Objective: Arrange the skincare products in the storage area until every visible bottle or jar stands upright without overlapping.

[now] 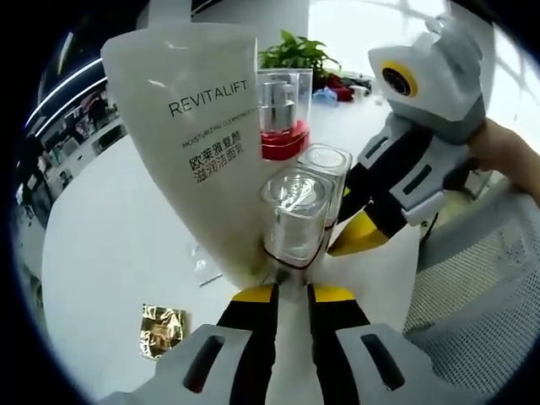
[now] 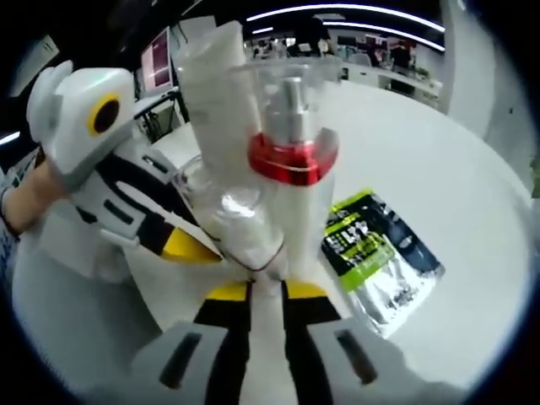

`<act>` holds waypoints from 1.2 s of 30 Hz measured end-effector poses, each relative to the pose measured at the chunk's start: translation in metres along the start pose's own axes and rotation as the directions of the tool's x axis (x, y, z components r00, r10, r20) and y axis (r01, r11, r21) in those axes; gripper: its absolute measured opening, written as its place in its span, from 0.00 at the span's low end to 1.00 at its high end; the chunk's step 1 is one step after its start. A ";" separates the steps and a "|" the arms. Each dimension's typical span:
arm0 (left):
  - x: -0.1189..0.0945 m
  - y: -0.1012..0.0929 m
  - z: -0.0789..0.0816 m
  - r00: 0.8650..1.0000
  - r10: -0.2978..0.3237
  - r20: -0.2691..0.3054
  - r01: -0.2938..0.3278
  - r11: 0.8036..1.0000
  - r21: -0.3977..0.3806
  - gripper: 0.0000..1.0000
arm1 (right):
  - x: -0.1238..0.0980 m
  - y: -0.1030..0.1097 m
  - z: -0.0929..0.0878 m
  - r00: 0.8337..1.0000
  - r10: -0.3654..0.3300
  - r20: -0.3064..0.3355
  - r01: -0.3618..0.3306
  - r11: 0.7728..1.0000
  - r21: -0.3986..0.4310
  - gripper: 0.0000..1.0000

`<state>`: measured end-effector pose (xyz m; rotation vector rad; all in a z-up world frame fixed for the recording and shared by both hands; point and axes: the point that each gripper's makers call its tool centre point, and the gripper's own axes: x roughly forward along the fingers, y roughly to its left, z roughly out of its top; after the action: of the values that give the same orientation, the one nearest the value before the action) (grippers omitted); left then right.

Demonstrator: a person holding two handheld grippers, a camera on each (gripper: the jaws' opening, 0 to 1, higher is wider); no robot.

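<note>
While both grippers meet over the white table, the scene reads like this:

Left gripper: the left gripper point(image 1: 291, 287) rises from 6 o'clock in the left gripper view. Its yellow-tipped jaws stand close together, with a narrow white thing between them at the base of the bottles; I cannot tell if they really clamp it. It also shows in the right gripper view point(image 2: 190, 245), coming from 9 o'clock.

Right gripper: the right gripper point(image 2: 266, 287) rises from 6 o'clock in the right gripper view, jaws nearly closed around a narrow white part under the pump bottle; a firm hold I cannot confirm. In the left gripper view it enters from 3 o'clock point(image 1: 359, 240), and a hand point(image 1: 510, 156) holds it.

Tube: a big white tube point(image 1: 198, 126) printed REVITALIFT stands tall at 11 o'clock, wide end up.

Pump bottle: a bottle with a red collar and clear cap point(image 1: 283, 114) stands upright at 12 o'clock, just beside the tube. In the right gripper view point(image 2: 291, 152) it is at the center.

Clear-capped bottles: two bottles with clear square caps point(image 1: 295, 211) and point(image 1: 325, 169) stand touching, just above the left jaws.

Table: white table point(image 1: 110, 253).

Gold packet: a small gold packet point(image 1: 162, 329) lies at 8 o'clock.

Green sachet: a green and silver sachet point(image 2: 380, 257) lies flat at 3 o'clock.

Plant: a green plant point(image 1: 295, 52) stands far behind, at 12 o'clock.

Mesh: a white mesh surface point(image 1: 481, 287) is at 4 o'clock.
</note>
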<state>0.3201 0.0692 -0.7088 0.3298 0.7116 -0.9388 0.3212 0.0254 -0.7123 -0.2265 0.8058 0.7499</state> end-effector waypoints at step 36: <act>-0.040 0.013 0.010 0.997 0.047 0.057 -0.048 0.999 0.017 0.30 | -0.035 0.008 0.019 0.995 -0.031 0.093 0.036 0.998 -0.047 0.26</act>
<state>0.3191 0.0957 -0.6743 0.3341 0.6411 -0.9067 0.3104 0.0216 -0.6734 -0.2465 0.6951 0.7436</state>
